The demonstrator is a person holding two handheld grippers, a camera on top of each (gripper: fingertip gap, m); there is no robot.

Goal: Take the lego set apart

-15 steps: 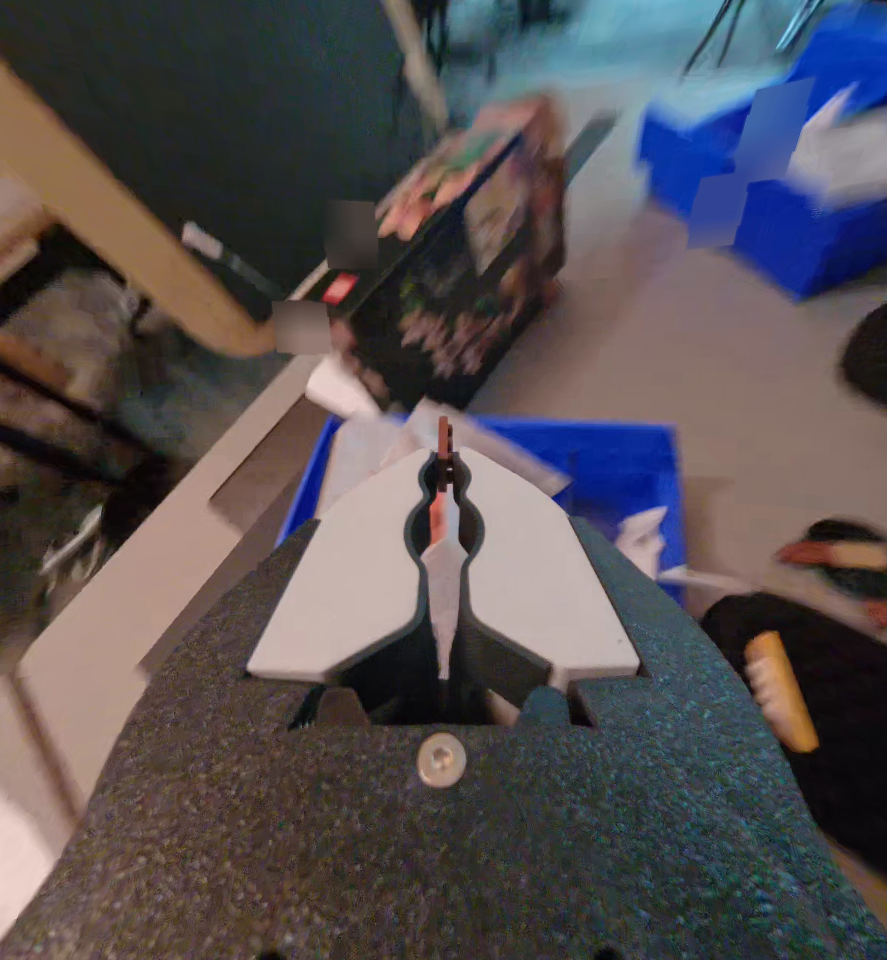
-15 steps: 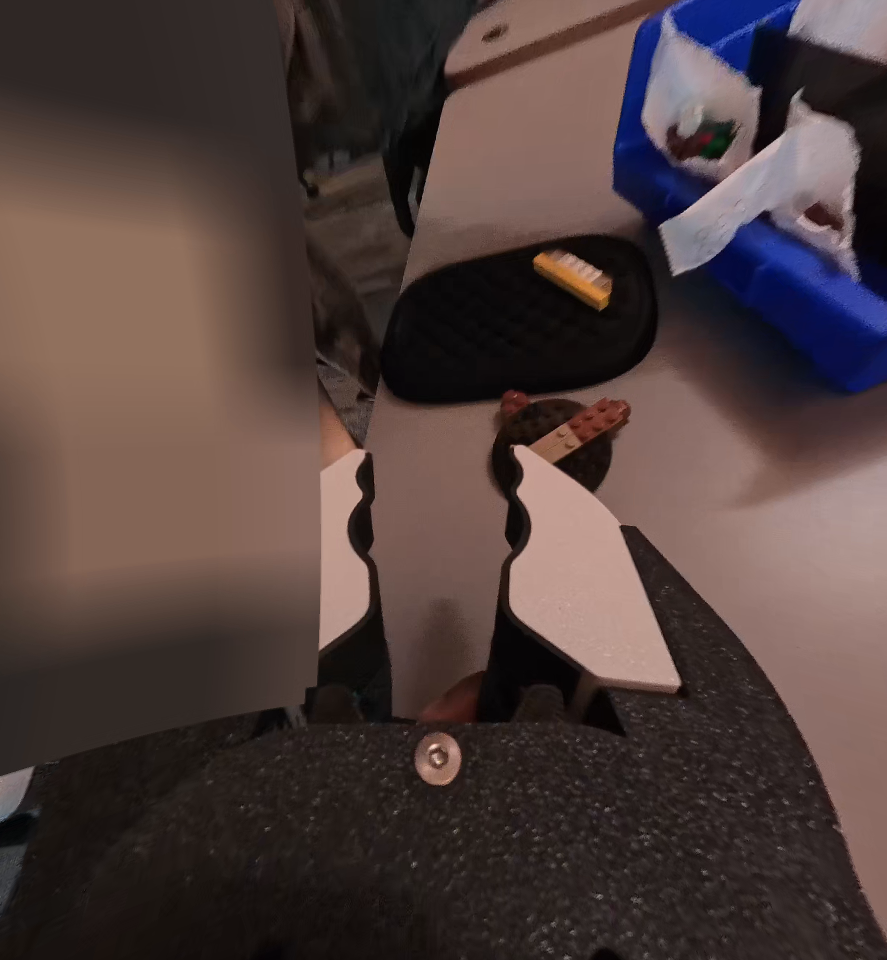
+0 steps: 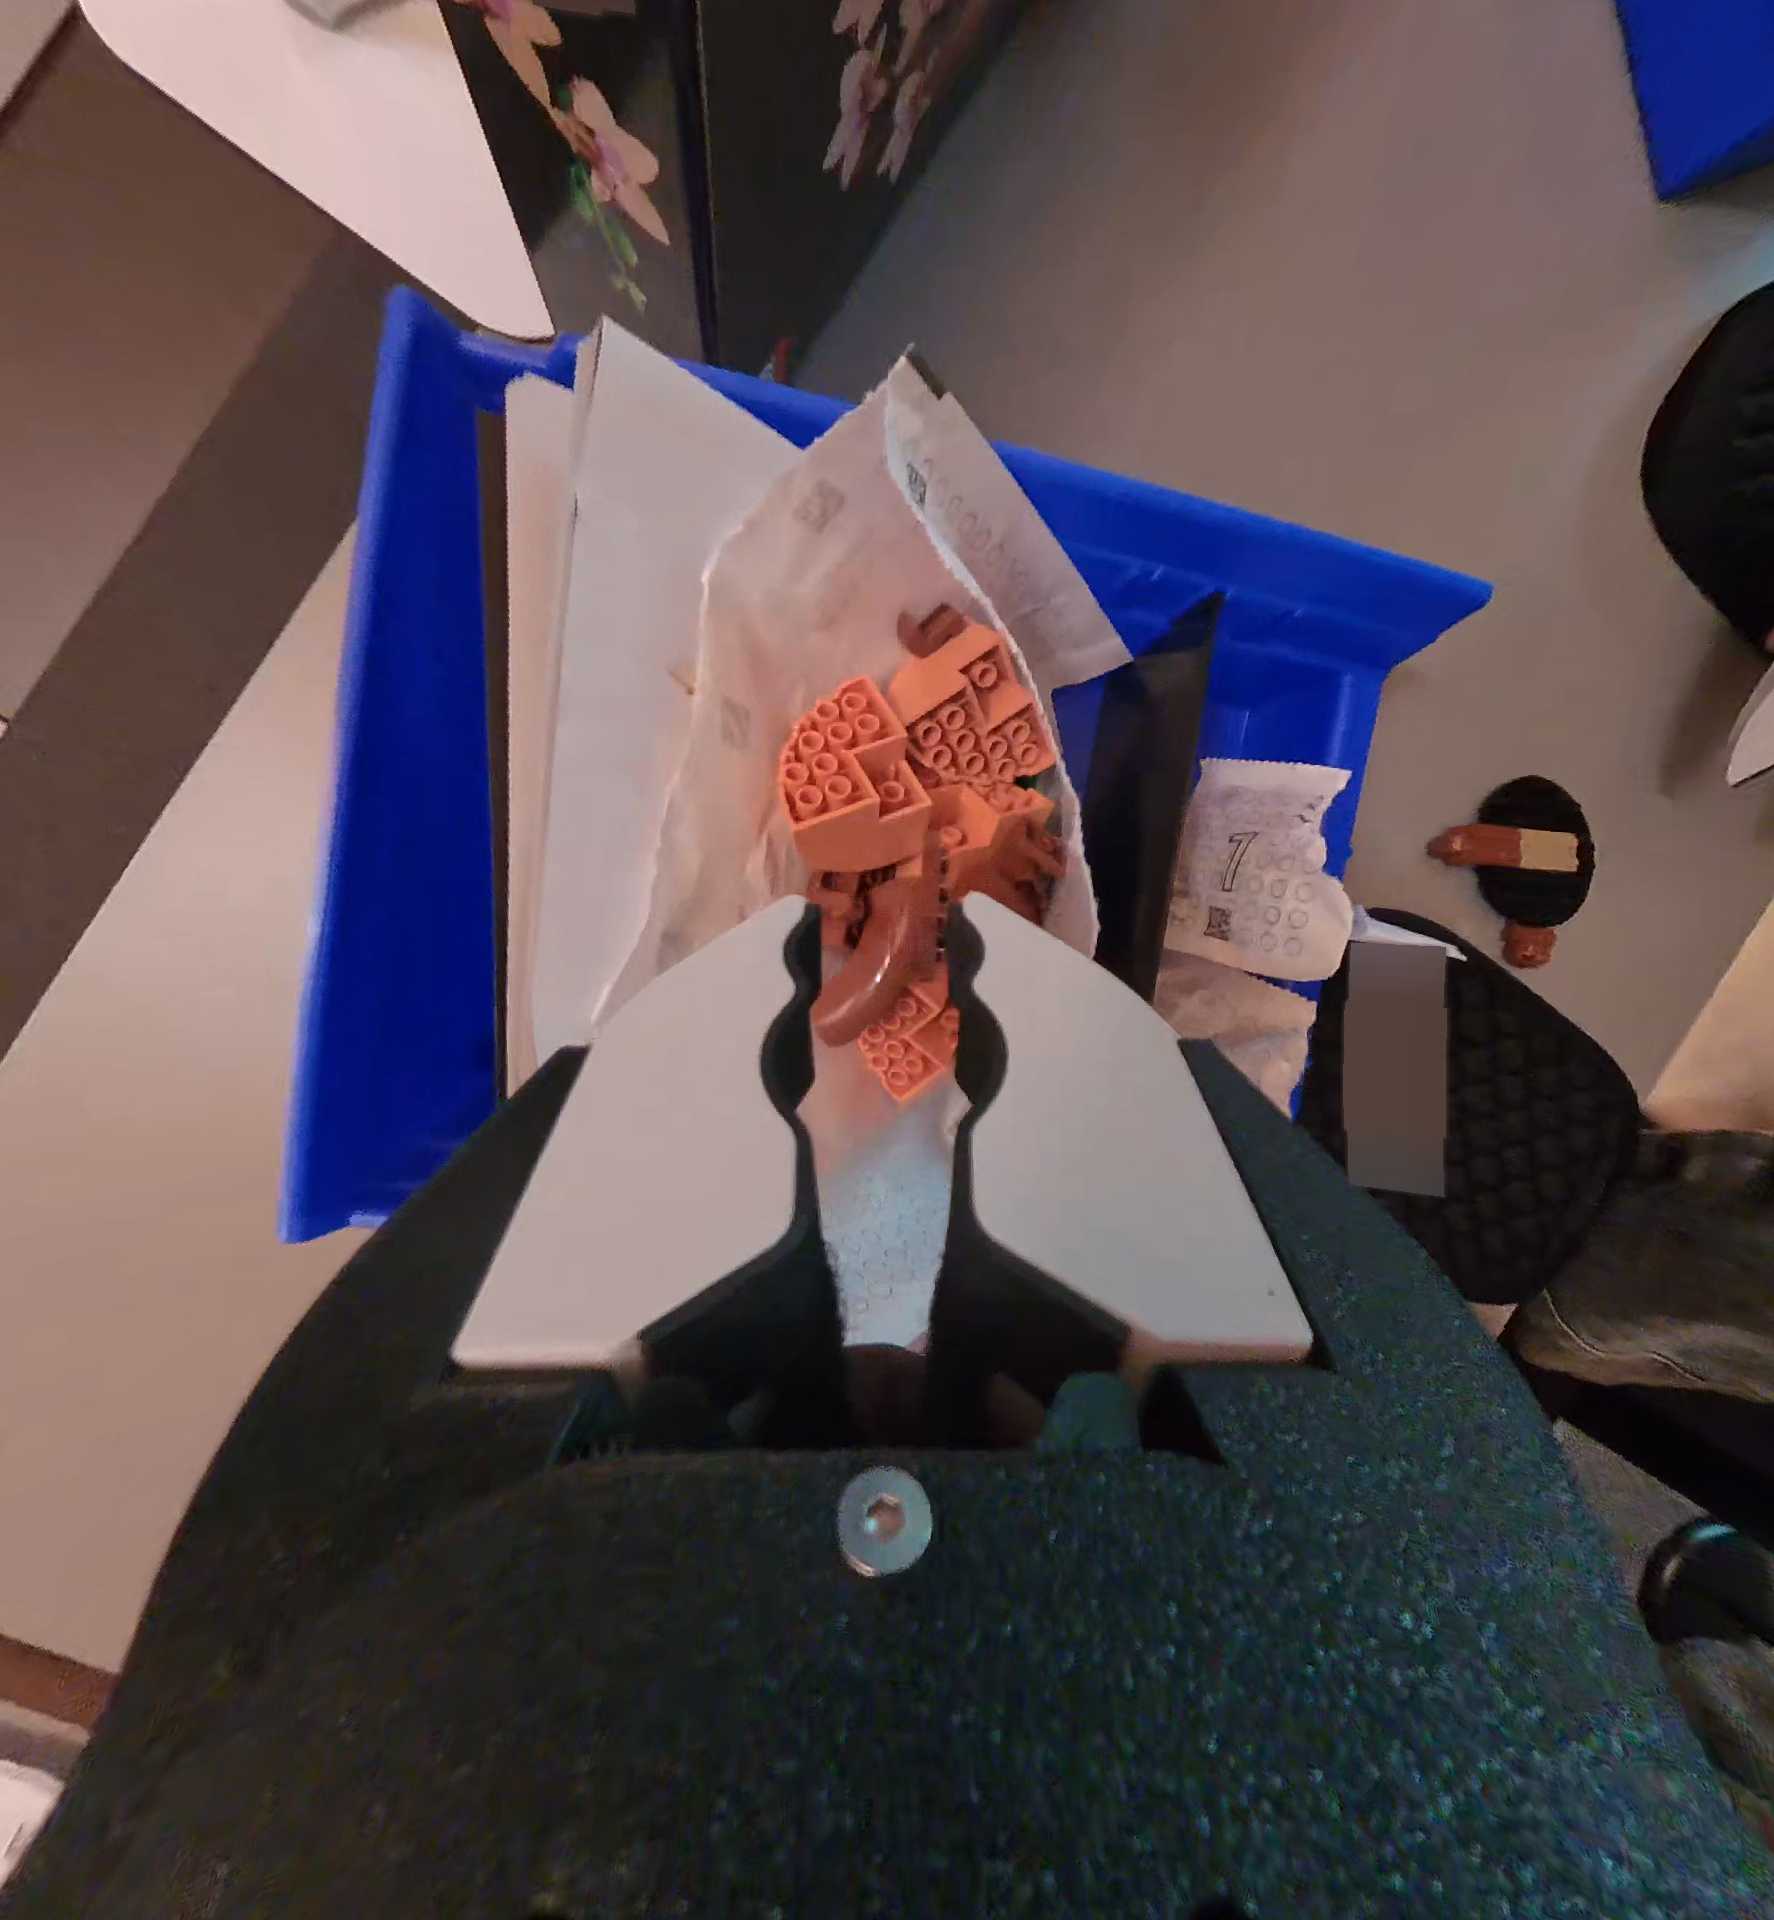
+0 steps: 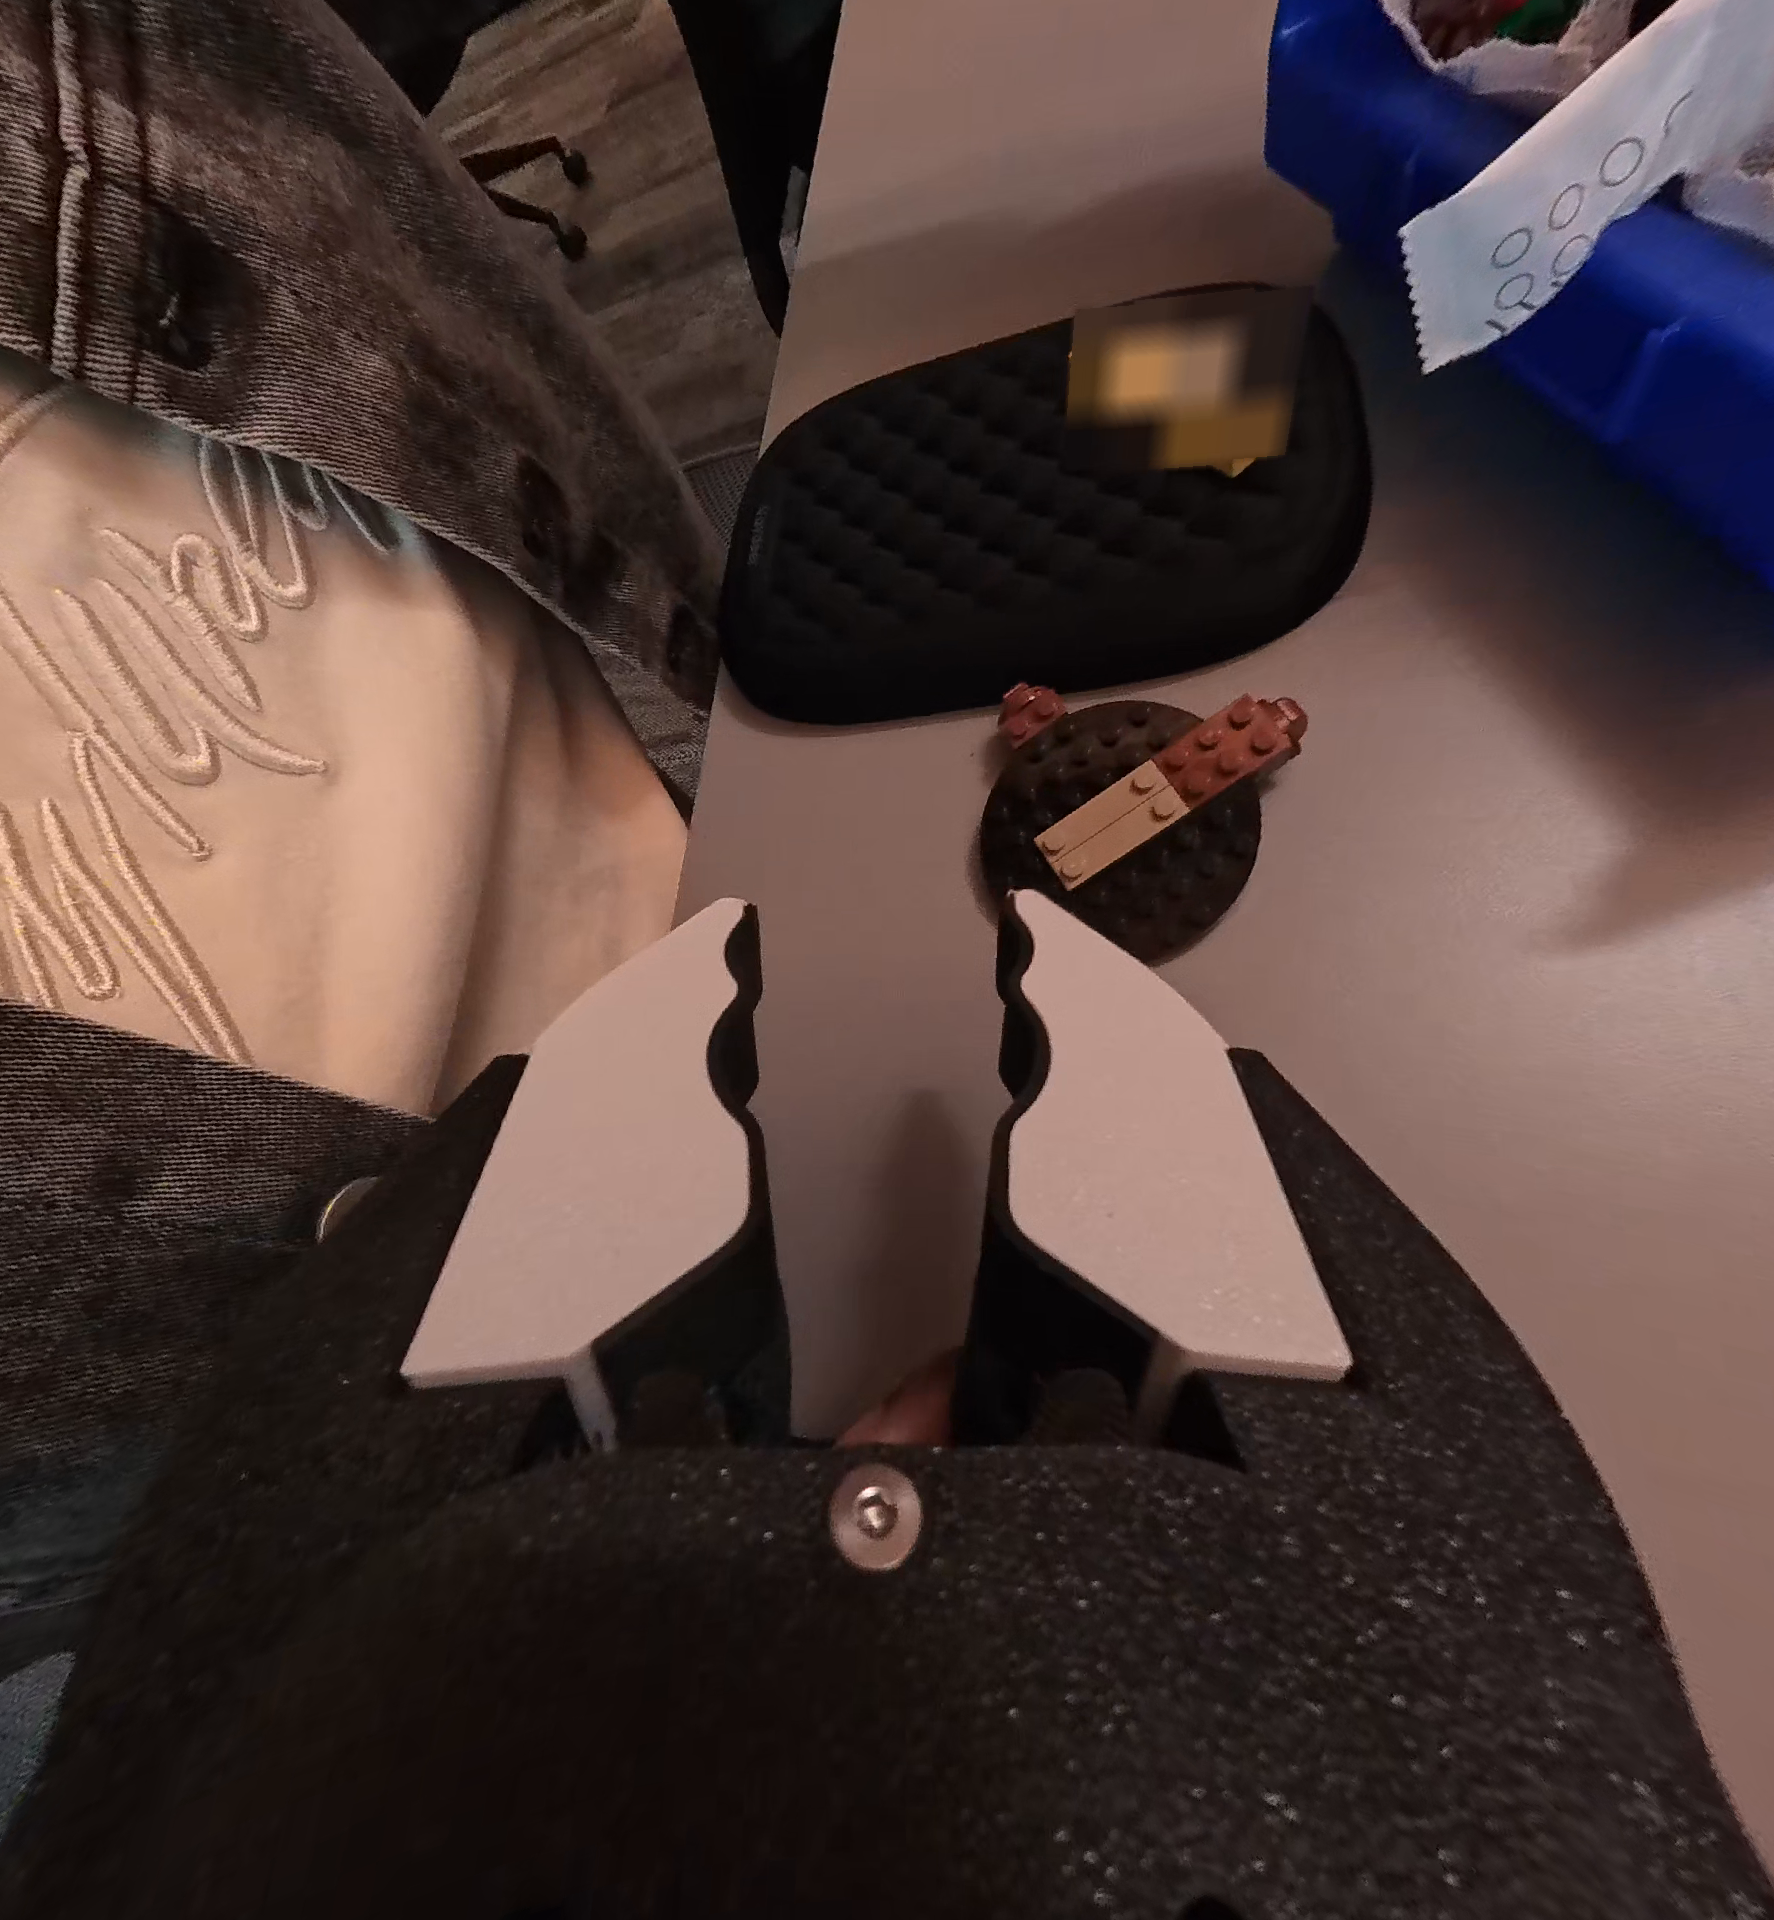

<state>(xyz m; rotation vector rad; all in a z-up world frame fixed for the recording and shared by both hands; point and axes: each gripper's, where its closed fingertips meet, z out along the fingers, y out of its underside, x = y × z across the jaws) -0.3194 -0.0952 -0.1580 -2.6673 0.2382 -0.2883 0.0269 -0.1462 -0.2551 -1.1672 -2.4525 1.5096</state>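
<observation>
Half a second ago the left tongs [image 3: 881, 914] were pinched shut on a thin reddish-brown piece with the blue bin farther ahead; now they hang right over that bin, their tips stand a narrow gap apart, and a curved brown piece [image 3: 878, 982] shows between them. Whether it is gripped or already lies loose on the heap below cannot be told.

At the far left of the left wrist view the pale tabletop [image 3: 135, 1039] runs up to the blue bin [image 3: 400, 831]. Inside the bin, white paper bags [image 3: 644, 665] line the near wall, and one torn-open bag holds a heap of orange bricks [image 3: 898, 764]. Behind the bin stands a dark box with flower pictures [image 3: 654, 156]. To the right of the bin a black quilted pad [image 3: 1527, 1101] lies on the tabletop, and just past it sits the round black plate [image 3: 1532, 852] with a brown-and-tan bar [image 3: 1506, 850] on top.

In the right wrist view a person's grey jacket [image 4: 187, 260] fills the left side. The right tongs [image 4: 883, 920] are spread wide and empty above the tabletop, close to the edge of the round black plate, which lies just right of their tips. A small brown round piece [image 4: 1028, 712] sits at the plate's far rim.
</observation>
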